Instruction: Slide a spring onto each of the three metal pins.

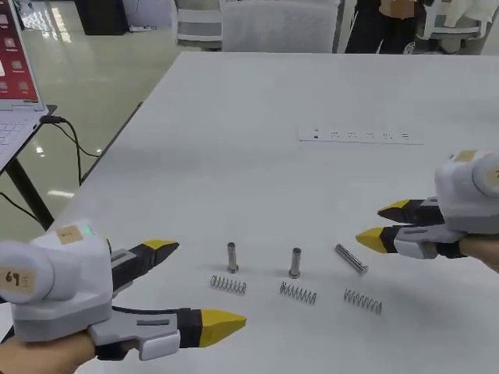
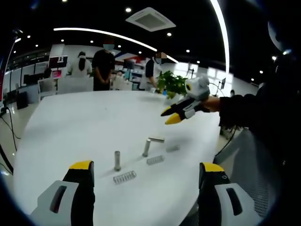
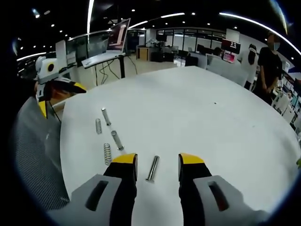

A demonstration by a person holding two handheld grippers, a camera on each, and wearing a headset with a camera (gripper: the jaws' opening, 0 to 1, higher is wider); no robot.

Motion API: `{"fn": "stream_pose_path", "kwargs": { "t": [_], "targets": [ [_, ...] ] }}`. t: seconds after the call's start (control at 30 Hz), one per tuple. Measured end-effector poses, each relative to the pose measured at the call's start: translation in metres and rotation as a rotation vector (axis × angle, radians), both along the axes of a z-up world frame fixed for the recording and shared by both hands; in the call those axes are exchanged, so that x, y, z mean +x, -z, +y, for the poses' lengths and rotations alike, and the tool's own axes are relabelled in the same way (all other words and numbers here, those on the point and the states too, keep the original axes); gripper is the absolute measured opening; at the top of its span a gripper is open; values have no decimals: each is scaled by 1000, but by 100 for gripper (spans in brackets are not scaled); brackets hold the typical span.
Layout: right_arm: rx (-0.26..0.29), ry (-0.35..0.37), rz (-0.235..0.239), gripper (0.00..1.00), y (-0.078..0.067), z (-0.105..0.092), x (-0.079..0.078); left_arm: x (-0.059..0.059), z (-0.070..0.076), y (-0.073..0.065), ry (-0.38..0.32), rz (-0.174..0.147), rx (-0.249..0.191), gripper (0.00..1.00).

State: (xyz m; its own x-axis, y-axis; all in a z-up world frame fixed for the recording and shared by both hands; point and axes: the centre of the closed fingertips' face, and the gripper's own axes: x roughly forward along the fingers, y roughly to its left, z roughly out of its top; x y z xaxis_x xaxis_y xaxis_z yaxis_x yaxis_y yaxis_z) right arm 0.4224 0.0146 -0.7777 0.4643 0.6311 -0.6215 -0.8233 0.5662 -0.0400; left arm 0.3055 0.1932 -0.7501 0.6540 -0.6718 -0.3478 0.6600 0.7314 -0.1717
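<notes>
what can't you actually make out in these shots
- Laptop: head view, cut off by the left edge; screen text too small to read.
- Far spring: left gripper view, blurred, so its coils can't be made out.
- Right tool: head view, body cut off by the right edge.

The left claw [image 2: 146, 165] is held over the desk [image 2: 75, 122] with jaws spread wide; three springs [image 2: 124, 177] are laid beside three pins [image 2: 117, 160].

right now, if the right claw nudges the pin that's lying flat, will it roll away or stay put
It would probably roll: the lying pin is a smooth round cylinder on a flat table. It looks like polished metal, so it is likely stiff and slippery when pinched by the right claw.
</notes>
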Motion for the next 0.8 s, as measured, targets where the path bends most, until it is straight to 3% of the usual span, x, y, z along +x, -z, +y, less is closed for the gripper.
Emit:
{"fn": "stream_pose_path", "kwargs": {
  "t": [0.13,0.4,0.53,0.8],
  "targets": [
    [-58,2,46,27,17,4,2,0,0,0,1,0,2,89],
    [-107,23,109,20,38,13,5,0,0,2,3,5,0,89],
    [-168,58,154,17,53,10,3,0,-1,3,4,5,1,88],
    [-198,80,180,13,70,19,16,0,-1,4,8,5,5,88]
  ]
}}
